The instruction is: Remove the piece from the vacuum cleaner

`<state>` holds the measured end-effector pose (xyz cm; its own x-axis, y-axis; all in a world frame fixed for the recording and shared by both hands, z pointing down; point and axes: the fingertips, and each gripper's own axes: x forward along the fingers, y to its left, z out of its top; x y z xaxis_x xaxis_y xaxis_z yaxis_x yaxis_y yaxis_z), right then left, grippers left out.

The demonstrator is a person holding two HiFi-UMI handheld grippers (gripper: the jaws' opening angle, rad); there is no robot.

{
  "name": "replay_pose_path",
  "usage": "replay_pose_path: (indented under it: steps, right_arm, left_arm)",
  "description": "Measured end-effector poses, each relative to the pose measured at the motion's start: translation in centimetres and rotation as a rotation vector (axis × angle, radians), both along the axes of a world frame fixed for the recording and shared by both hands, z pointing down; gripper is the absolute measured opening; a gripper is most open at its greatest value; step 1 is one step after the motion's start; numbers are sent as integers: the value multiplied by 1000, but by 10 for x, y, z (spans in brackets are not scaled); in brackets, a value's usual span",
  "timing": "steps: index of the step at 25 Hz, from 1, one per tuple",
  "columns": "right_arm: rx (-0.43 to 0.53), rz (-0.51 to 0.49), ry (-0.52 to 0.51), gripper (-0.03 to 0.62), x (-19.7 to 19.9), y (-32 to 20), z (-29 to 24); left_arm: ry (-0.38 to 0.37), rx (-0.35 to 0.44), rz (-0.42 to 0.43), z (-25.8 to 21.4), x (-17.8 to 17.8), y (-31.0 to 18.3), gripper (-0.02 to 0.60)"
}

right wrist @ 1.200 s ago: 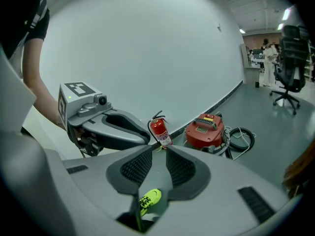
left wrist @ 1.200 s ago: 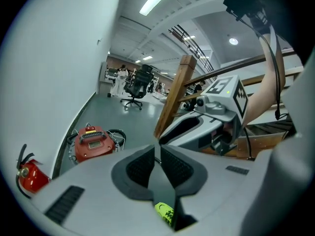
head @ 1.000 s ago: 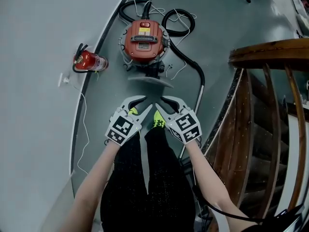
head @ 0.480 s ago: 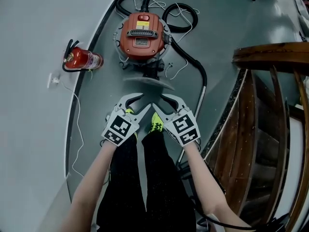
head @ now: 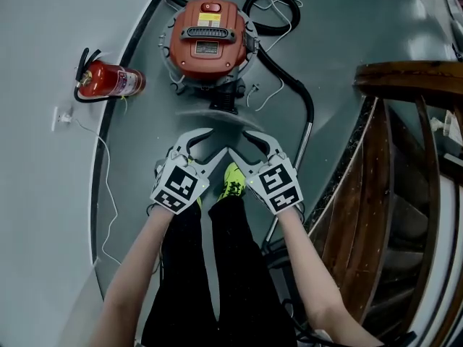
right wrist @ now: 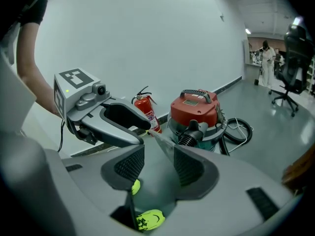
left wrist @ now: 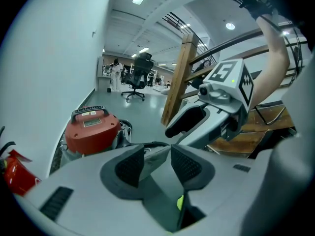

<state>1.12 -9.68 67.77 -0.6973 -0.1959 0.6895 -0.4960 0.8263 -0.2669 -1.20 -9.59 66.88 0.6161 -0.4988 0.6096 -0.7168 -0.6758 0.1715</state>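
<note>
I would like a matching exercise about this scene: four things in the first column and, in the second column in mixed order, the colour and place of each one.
Column A
1. vacuum cleaner
2. fire extinguisher
3. hose
4. stair railing

Column B
a. brown wood, at the right
b. black, curling on the floor
c. small and red, beside the wall at the left
d. big red body with a handle on top

Pairs: 1-d, 2-c, 3-b, 4-a
</note>
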Motion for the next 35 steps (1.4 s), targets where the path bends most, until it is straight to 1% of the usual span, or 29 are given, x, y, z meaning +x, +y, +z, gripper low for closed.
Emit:
replay_pose_path:
  steps: [5,7,11,16,21,29,35]
  right_arm:
    - [-5,-14,27,198,-2,-6,18]
    - [0,-27,52,209,-2,-10,26]
    - [16,-57,125,225,-2,-22,45]
    - [54,-121,226,250,-1,-29,63]
    - [54,-143,276,268,-3,-36,76]
    - [62,-202,355,268,-3,-48,97]
    - [58,-227,386,268,-5,-55,106]
  left_arm:
    - [-32,4,-3,15,-3,-7,181]
    - [-52,8,1,24,-5,-12,201]
    - [-80,3,14,42,-9,-22,253]
    - [-130,12,42,59,-11,-29,279]
    - [-150,-1,49,74,-16,-37,291]
    - [-160,-26,55,93,-24,-51,298]
    - [-175,-50,61,104,-32,-57,298]
